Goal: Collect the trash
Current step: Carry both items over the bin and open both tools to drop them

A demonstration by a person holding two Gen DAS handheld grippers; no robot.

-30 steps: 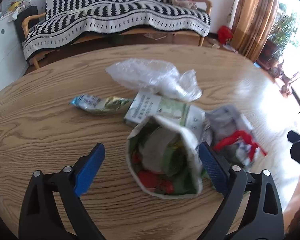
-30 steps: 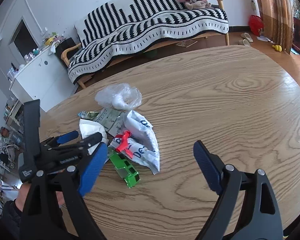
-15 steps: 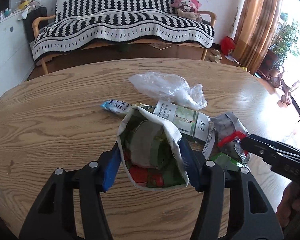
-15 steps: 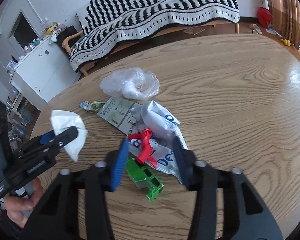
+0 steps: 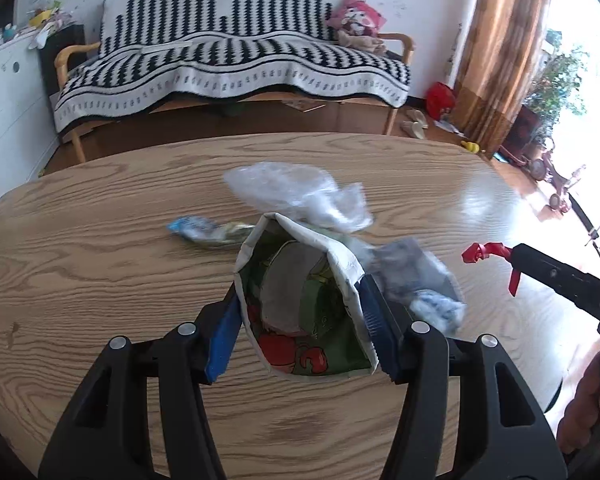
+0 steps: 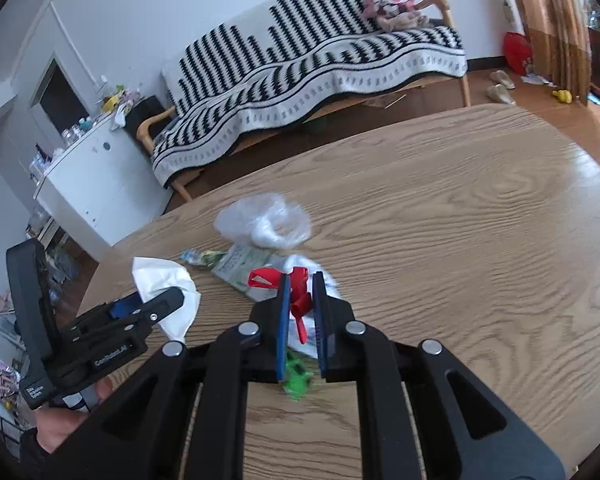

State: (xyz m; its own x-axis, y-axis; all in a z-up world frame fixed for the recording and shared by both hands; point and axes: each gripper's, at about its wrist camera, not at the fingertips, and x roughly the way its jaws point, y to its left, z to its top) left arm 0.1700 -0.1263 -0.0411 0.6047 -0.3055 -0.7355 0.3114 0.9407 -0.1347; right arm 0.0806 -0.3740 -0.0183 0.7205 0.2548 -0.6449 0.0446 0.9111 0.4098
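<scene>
My left gripper (image 5: 300,316) is shut on an open paper bag (image 5: 304,300), white outside and printed green and red inside, and holds it just above the wooden table (image 5: 100,260). The right wrist view shows the same bag (image 6: 168,280) in the left gripper (image 6: 152,300) at the left. My right gripper (image 6: 302,320) has its jaws closing on a red plastic strip (image 6: 300,308) pinched between the pads. In the left wrist view the strip (image 5: 486,249) hangs from the right gripper's tip, clear of the table.
On the table lie a clear plastic bag (image 5: 296,192), a blue-green wrapper (image 5: 204,230), a green-white carton (image 6: 240,264), a white-blue pouch (image 5: 416,280) and a green plastic piece (image 6: 298,376). A striped sofa (image 5: 228,60) stands beyond the table.
The left jaws closed on the paper bag and raised it. The right jaws closed on the red strip and lifted it off the pouch.
</scene>
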